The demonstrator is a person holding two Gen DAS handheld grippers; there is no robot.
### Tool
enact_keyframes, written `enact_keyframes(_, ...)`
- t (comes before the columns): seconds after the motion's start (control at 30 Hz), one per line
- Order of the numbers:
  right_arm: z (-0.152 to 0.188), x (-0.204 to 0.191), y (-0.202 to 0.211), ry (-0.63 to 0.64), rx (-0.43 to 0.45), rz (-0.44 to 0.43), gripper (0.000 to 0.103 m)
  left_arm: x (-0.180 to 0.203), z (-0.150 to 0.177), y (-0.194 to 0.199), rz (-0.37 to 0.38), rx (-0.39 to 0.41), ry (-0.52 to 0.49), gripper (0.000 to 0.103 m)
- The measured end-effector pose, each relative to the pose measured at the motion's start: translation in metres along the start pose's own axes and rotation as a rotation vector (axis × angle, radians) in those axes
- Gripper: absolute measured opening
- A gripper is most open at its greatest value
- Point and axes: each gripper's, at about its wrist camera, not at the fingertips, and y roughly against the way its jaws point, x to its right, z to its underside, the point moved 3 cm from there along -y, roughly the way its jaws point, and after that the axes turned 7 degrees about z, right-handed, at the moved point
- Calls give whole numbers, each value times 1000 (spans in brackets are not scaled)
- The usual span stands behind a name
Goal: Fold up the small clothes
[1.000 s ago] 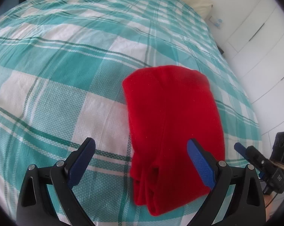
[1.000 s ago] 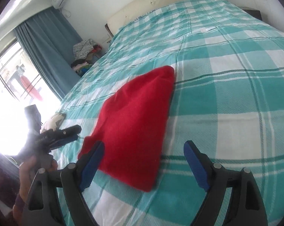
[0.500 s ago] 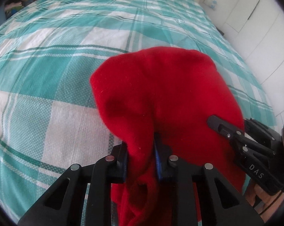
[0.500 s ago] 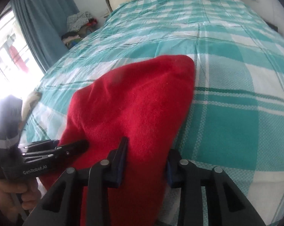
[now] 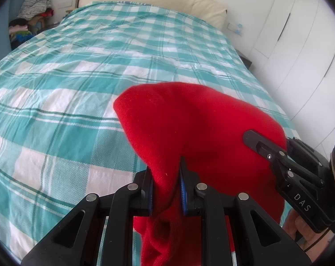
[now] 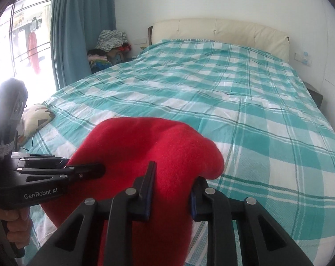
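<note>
A red fleece garment hangs bunched between both grippers above the bed; it also fills the lower middle of the right wrist view. My left gripper is shut on its near edge. My right gripper is shut on another part of the same edge. In the left wrist view the right gripper shows at the right against the cloth. In the right wrist view the left gripper shows at the left, pinching the cloth. The garment's lower end is hidden behind the fingers.
The bed has a teal and white checked cover and a cream headboard. A heap of clothes lies by the blue curtain. White wardrobe doors stand at the right. A patterned cushion lies at the bed's left edge.
Both grippers closed on the garment's near edge and lifted it off the bed. The views now tilt up toward the headboard.
</note>
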Motion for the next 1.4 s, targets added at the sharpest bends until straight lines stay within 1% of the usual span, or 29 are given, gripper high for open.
enact_keyframes(0.1, -12, 8, 6, -31, 5, -21, 25, 9, -5, -2, -4, -7, -22, 19)
enact_keyframes(0.17, -6, 19, -1, -57, -16, -17, 25, 13, 2, -17, -20, -36, -34, 27)
enact_keyframes(0.2, 1, 25, -7, -70, -38, -12, 26, 13, 8, -27, -41, -49, -39, 42)
enact_keyframes(0.23, 12, 32, -15, -80, -75, 1, 29, 12, 17, -36, -64, -61, -47, 60)
enact_keyframes(0.27, 25, 40, -22, -90, -120, 14, 39, 11, 27, -41, -96, -66, -56, 67)
enact_keyframes(0.3, 39, 47, -29, -97, -163, 42, 46, 10, 36, -43, -133, -59, -70, 72)
enact_keyframes(0.33, 53, 58, -30, -100, -189, 78, 65, 10, 46, -40, -164, -44, -90, 73)
enact_keyframes(0.37, 66, 67, -26, -100, -195, 108, 81, 11, 54, -35, -190, -25, -110, 75)
enact_keyframes(0.4, 76, 75, -19, -100, -187, 131, 85, 11, 62, -28, -212, -1, -126, 81)
enact_keyframes(0.43, 85, 82, -10, -97, -183, 152, 86, 12, 70, -17, -233, 33, -136, 90)
enact_keyframes(0.5, 100, 92, 5, -85, -195, 196, 88, 16, 81, 7, -275, 117, -154, 100)
enact_keyframes(0.57, 109, 96, 24, -71, -190, 221, 92, 24, 89, 30, -306, 188, -178, 102)
enact_keyframes(0.6, 110, 96, 33, -63, -184, 227, 92, 29, 93, 40, -319, 207, -192, 103)
enact_keyframes(0.7, 107, 87, 65, -40, -152, 240, 94, 43, 98, 65, -379, 222, -206, 103)
enact_keyframes(0.77, 101, 75, 88, -26, -119, 240, 97, 50, 103, 80, -406, 223, -193, 103)
enact_keyframes(0.93, 99, 41, 146, -2, -59, 224, 101, 59, 130, 111, -436, 212, -143, 103)
enact_keyframes(1.0, 104, 30, 164, 6, -50, 204, 102, 61, 140, 118, -443, 173, -101, 103)
enact_keyframes(1.07, 111, 24, 179, -1, -46, 192, 102, 66, 147, 123, -433, 132, -73, 103)
enact_keyframes(1.1, 114, 21, 184, -11, -47, 187, 102, 69, 150, 125, -430, 121, -68, 103)
enact_keyframes(1.2, 124, 18, 199, -40, -57, 184, 102, 82, 161, 135, -428, 128, -75, 103)
enact_keyframes(1.3, 129, 15, 209, -41, -81, 196, 102, 94, 170, 140, -429, 117, -94, 103)
enact_keyframes(1.4, 134, 9, 219, -42, -98, 185, 102, 102, 174, 145, -420, 117, -98, 103)
